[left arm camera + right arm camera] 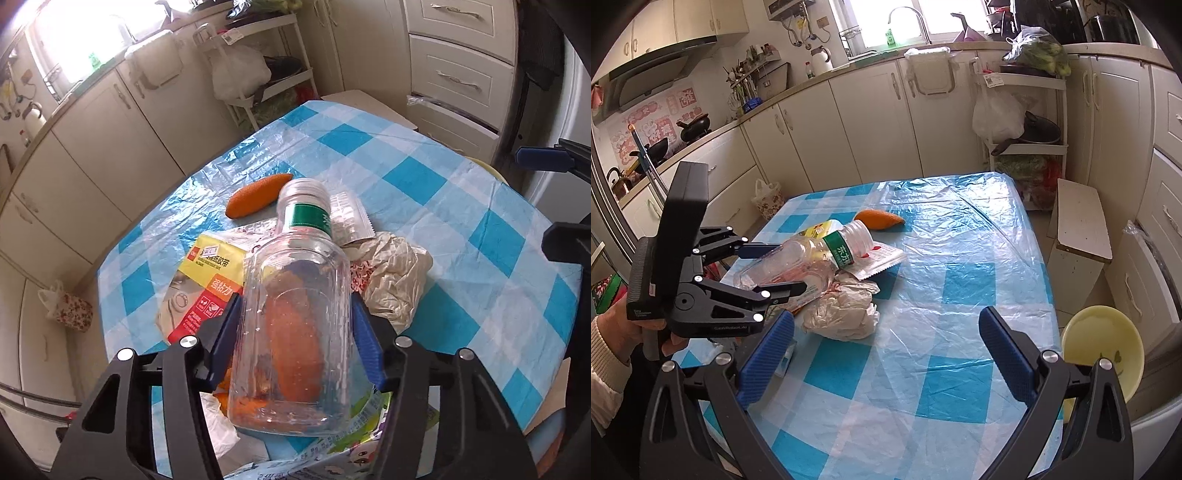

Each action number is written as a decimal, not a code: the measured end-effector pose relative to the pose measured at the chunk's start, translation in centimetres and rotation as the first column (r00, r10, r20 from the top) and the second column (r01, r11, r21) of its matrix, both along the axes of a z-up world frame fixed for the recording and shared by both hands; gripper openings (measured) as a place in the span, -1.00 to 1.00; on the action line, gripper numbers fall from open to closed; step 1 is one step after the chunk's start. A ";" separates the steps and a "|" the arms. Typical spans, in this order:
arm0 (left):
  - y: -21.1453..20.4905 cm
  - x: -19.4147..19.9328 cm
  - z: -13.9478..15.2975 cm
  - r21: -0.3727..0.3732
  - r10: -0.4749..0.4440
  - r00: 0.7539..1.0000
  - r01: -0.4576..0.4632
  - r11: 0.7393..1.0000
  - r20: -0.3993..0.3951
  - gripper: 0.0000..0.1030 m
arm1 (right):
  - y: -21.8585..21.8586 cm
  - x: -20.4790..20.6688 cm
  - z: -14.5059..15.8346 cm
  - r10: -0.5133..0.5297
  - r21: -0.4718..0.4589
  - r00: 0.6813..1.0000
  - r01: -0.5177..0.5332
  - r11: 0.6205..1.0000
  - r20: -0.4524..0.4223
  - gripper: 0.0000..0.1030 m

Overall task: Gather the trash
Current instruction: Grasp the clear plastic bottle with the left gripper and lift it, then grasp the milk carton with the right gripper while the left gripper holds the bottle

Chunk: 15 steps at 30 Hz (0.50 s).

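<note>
left tongs (295, 332) clamp clear bottle (291, 295) | neck aimed at bench's (960, 295) far edge | right tongs (886, 354) agape, empty

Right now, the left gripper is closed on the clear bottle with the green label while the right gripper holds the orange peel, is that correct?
Not quite: the right gripper is open and empty, as the right wrist view shows. The orange peel lies on the table. The left gripper does clamp the clear bottle.

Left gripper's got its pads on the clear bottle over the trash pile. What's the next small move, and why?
Probably lift the clear bottle straight up off the pile. The left gripper has both blue pads against its sides, the neck pointing away over the crumpled bag. The right gripper is open and holds nothing. No bin is in view, so decide the drop-off afterwards.
</note>
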<state>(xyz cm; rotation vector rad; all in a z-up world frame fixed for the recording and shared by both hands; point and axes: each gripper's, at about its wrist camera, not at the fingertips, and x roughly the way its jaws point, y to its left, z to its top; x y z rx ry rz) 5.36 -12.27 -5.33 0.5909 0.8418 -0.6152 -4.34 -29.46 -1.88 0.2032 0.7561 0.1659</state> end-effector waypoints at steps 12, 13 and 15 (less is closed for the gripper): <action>3.3 1.8 2.7 -0.181 0.129 0.989 -0.140 0.973 -0.073 0.02 | 1.1 0.4 -0.5 0.042 -0.014 0.999 -0.042 0.999 -0.017 0.86; 3.9 1.9 3.4 -0.214 0.147 0.986 -0.160 0.964 -0.075 0.02 | 1.3 0.4 -0.5 0.052 -0.016 0.999 -0.052 0.999 -0.015 0.86; 5.4 2.1 4.9 -0.283 0.188 0.979 -0.202 0.938 -0.075 0.02 | 1.9 0.2 -0.4 0.083 -0.025 0.996 -0.083 0.996 -0.009 0.87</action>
